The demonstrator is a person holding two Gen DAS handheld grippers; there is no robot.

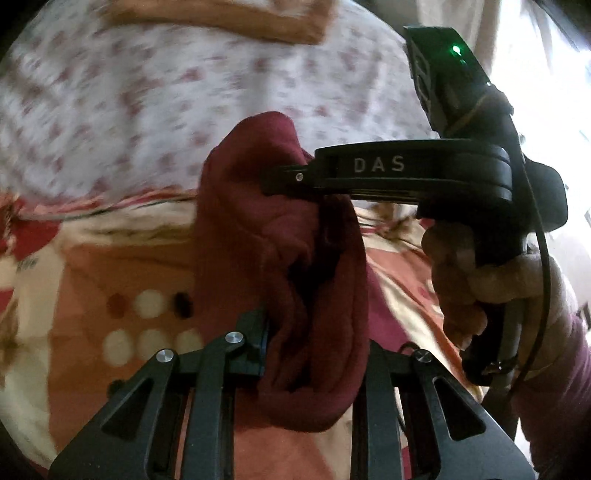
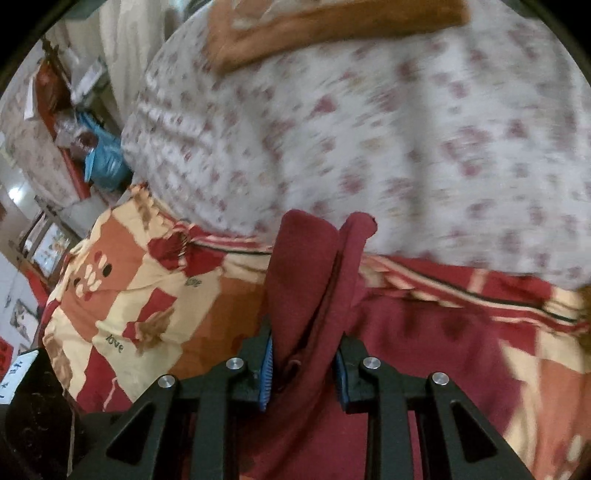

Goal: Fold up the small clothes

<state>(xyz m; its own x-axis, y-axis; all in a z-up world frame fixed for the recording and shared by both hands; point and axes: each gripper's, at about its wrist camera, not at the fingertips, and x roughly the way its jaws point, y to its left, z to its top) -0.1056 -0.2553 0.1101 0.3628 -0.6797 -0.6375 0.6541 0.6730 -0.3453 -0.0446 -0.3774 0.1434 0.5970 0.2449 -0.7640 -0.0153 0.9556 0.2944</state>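
Note:
A dark maroon garment (image 1: 295, 258) hangs bunched between both grippers above a patterned bedspread. My left gripper (image 1: 314, 354) is shut on its lower folds. In the left wrist view my right gripper (image 1: 291, 181) comes in from the right, held in a hand (image 1: 461, 280), and is shut on the cloth's upper part. In the right wrist view the same maroon garment (image 2: 314, 266) stands up between my right gripper's (image 2: 304, 369) blue-padded fingers (image 2: 266, 369), which pinch it.
A red, orange and cream patchwork bedspread (image 2: 147, 295) lies below. A white floral sheet (image 2: 406, 129) covers the far side, with an orange-brown cloth (image 2: 295, 33) on it. Cluttered shelves and a blue bag (image 2: 103, 155) stand at far left.

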